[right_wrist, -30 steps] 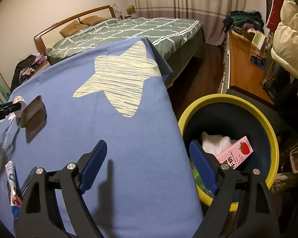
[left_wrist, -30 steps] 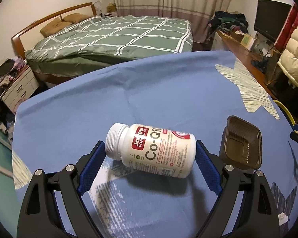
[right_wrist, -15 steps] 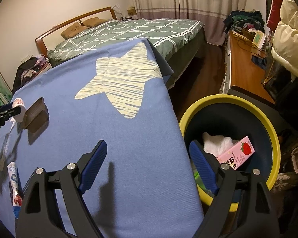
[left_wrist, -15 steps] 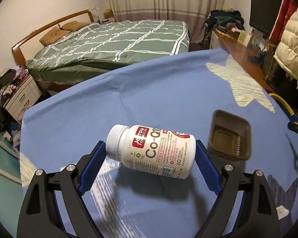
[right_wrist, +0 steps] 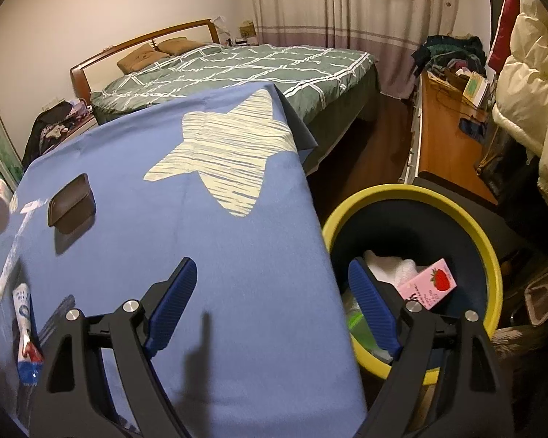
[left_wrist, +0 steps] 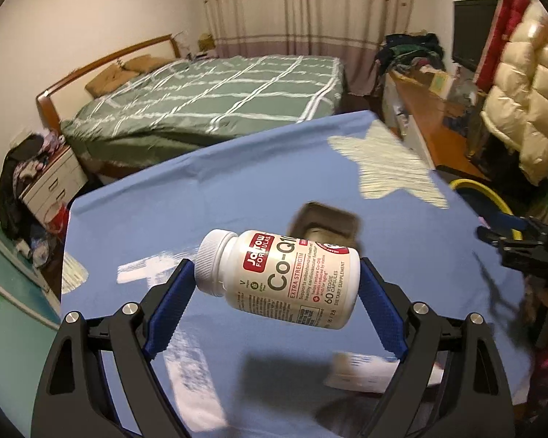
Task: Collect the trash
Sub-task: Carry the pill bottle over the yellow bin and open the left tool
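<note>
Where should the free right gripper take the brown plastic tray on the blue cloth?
Grip the brown tray by one raised side wall, one of the fingers inside the hollow, one outside, coming from above. It sits open side up and looks too wide to span. The right gripper is open with nothing between its fingers.
</note>
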